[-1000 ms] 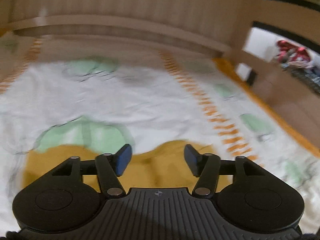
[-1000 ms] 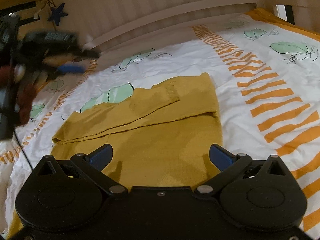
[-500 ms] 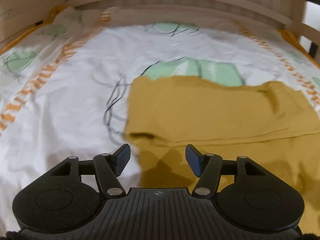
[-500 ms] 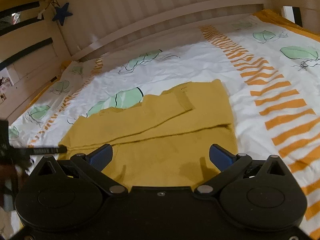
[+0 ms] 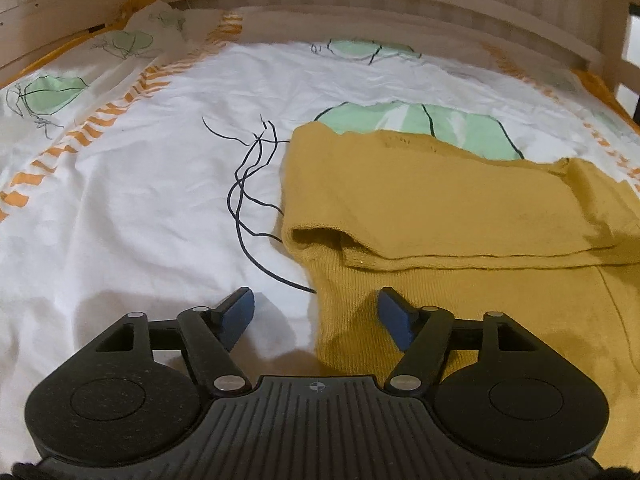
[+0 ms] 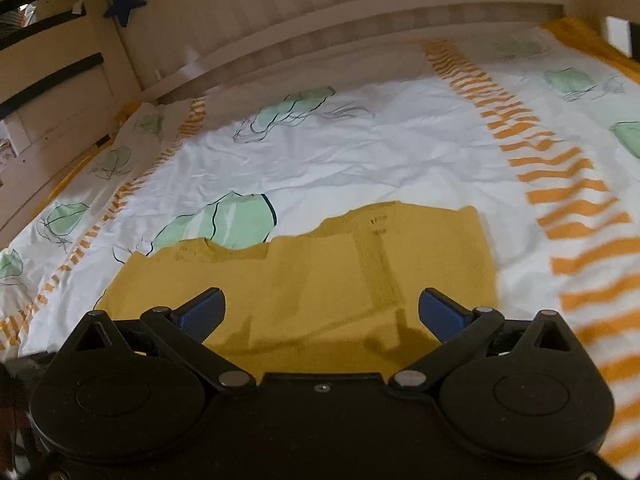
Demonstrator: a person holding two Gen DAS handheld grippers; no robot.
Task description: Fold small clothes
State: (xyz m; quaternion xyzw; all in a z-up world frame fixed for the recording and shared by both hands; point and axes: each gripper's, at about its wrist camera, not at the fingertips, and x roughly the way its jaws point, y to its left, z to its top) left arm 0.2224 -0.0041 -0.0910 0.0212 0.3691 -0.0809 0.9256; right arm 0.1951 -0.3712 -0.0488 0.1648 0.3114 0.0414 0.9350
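Bed (image 5: 140, 216): white sheet, green leaf prints, orange stripes. Pale wooden slatted rail (image 6: 360, 12) behind. Blue star (image 6: 124, 0) hanging at the corner.

The left gripper (image 5: 316, 312) tilts downward, its jaws apart and just now opening wider, with nothing pinched between the blue pads (image 5: 238, 312). The right gripper (image 6: 320, 312) also tilts downward, jaws spread wide and gripping nothing.
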